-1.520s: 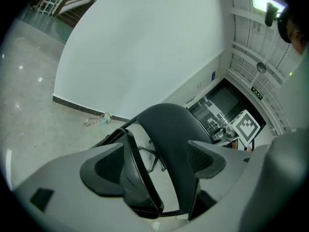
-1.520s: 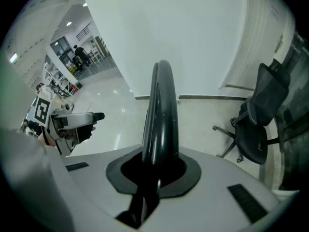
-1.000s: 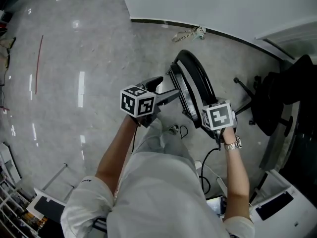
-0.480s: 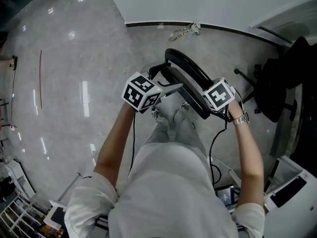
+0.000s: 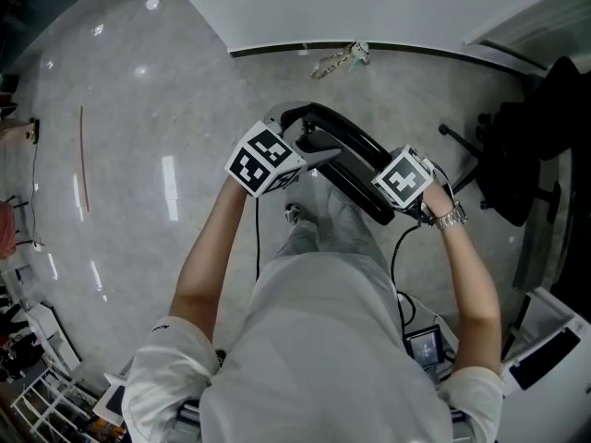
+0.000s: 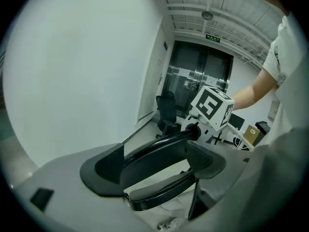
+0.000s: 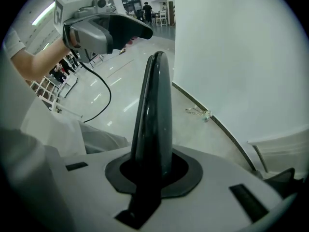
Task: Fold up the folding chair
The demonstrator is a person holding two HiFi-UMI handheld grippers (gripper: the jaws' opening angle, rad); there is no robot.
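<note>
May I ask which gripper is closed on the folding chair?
The right gripper: its jaws, just eased slightly, pinch the folding chair; the left gripper has jaws apart around it.

Chair (image 5: 355, 187) between left claw (image 6: 154, 163), right claw (image 7: 153, 170) (wall (image 5: 369, 7) beyond)

Head view looks steeply down from above; both gripper views sit close against the folding chair (image 5: 351, 146), which all share.

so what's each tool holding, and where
Right tool grips the chair by its black rim, jaws just easing open. Left tool holds nothing: its jaws stand apart around the frame.
</note>
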